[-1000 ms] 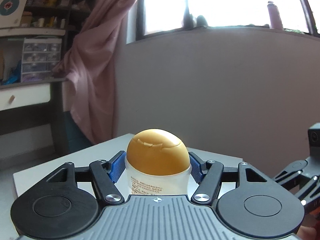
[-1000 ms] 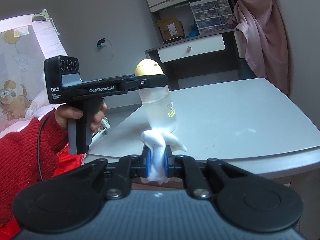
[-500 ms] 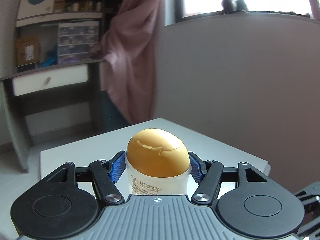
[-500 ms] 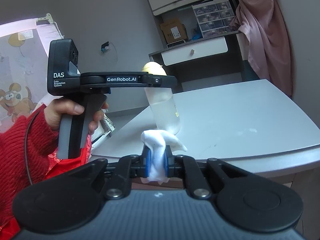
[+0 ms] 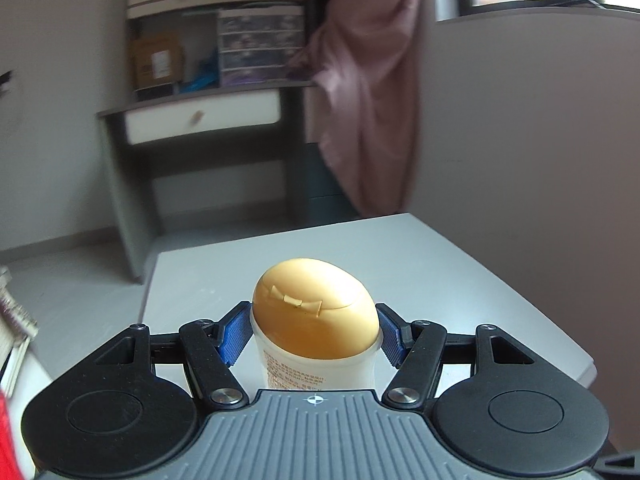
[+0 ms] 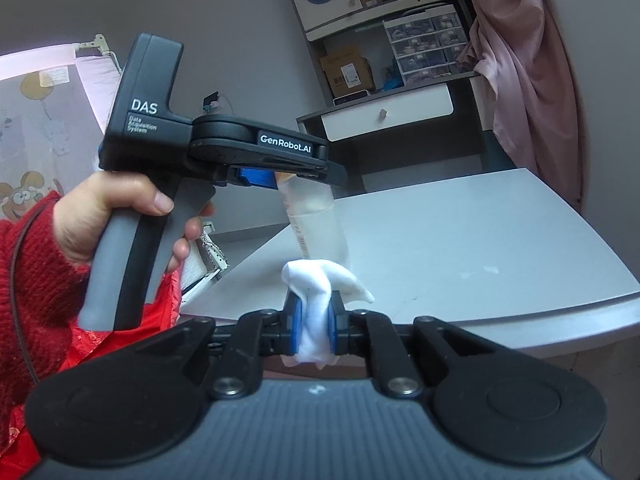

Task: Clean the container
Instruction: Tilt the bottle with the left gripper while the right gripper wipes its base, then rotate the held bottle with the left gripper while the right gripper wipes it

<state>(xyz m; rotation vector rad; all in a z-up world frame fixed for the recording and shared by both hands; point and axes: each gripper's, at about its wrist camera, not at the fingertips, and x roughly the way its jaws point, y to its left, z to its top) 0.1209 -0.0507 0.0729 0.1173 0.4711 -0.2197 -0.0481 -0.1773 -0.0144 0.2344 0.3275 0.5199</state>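
Observation:
My left gripper (image 5: 316,338) is shut on a translucent bottle (image 5: 320,368) with a yellow-orange domed cap (image 5: 314,312), gripping just under the cap. In the right wrist view the same bottle (image 6: 316,220) hangs upright from the left gripper (image 6: 280,176) above the near left part of the white table (image 6: 480,240). My right gripper (image 6: 314,320) is shut on a crumpled white cloth (image 6: 316,296), just below and in front of the bottle's base. I cannot tell whether cloth and bottle touch.
A dark desk with a white drawer (image 6: 388,116) and shelves stands behind the table. A pink curtain (image 6: 520,60) hangs at the right. The person's hand in a red sleeve (image 6: 36,260) holds the left gripper's handle. Small white specks (image 6: 488,270) lie on the table.
The left gripper has swung leftward with the bottle, its view turning from the window toward the desk, and has come closer to the right gripper. The cloth stays clamped.

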